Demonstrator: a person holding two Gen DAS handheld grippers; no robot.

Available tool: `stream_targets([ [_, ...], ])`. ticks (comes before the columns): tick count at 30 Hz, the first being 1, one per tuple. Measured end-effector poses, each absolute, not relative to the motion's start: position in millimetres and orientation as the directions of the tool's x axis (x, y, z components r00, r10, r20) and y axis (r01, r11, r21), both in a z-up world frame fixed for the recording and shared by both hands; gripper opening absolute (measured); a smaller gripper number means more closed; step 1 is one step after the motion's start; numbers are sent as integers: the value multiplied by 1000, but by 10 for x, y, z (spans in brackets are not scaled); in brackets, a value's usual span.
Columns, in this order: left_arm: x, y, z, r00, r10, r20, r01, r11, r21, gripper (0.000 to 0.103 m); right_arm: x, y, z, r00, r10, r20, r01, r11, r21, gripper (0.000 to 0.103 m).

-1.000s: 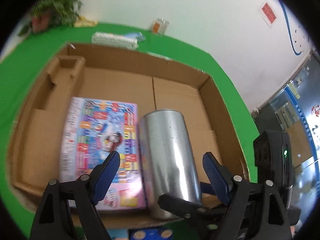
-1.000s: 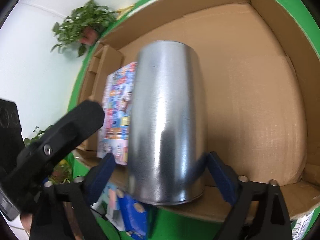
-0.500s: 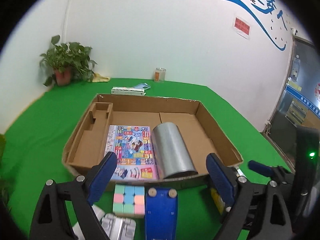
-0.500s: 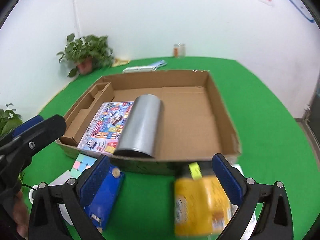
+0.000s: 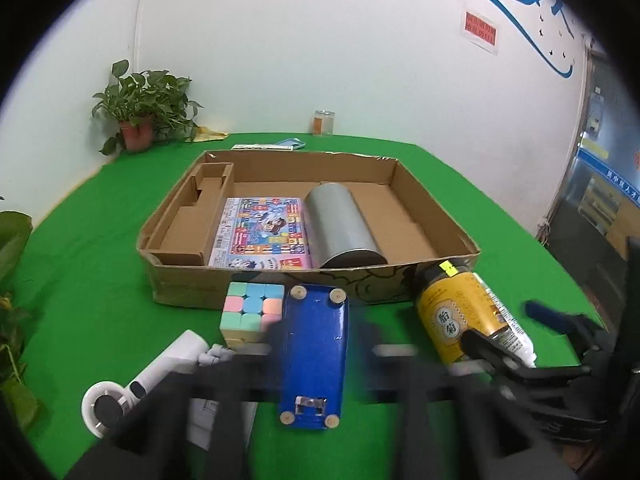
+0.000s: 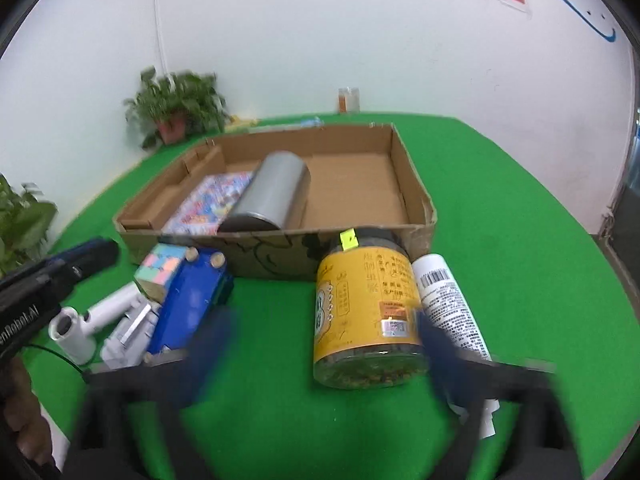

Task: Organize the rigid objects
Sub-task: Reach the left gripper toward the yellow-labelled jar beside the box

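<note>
On the green table (image 5: pixel 80 280), the left wrist view shows a box (image 5: pixel 280 286) with a book (image 5: pixel 262 232) lying flat inside and a silver can (image 5: pixel 340 224) on its side, touching the book's right edge. In front of the box sit a cube (image 5: pixel 250 312), a blue case (image 5: pixel 314 356) and a yellow jar (image 5: pixel 450 316). The left gripper (image 5: pixel 320 350) is blurry; its jaws are closing, with the blue case between them, but I cannot tell if they touch it. From the right wrist view, the jar (image 6: pixel 366 312) lies on its side just in front of the box (image 6: pixel 264 254), beside a white bottle (image 6: pixel 450 300). The right gripper (image 6: pixel 320 350) is blurry too, spread wide on both sides of the jar, holding nothing. The can (image 6: pixel 272 196) lies in the box.
</note>
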State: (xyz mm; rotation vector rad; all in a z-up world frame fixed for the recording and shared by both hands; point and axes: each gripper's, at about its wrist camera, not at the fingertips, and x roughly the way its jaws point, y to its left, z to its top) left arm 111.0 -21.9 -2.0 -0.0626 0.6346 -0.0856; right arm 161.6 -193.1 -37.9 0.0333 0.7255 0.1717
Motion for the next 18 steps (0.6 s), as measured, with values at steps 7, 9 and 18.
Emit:
stream_targets([
  [7,1030,-123,-141,800,-82,-595,25,994,-104,102,1609,-2275,-351,740,191,-645,-155,981,112,103],
  [9,1018,-72,-205,782,-101,-616,18,990,-140,102,1712,-2427,-430,707,206,-676,-145,978,147,103],
  [18,959,-65,-379,717,-172,-675,43,978,-204,102,2107,-2536,-931,519,346,-782,-141,937,321,80],
])
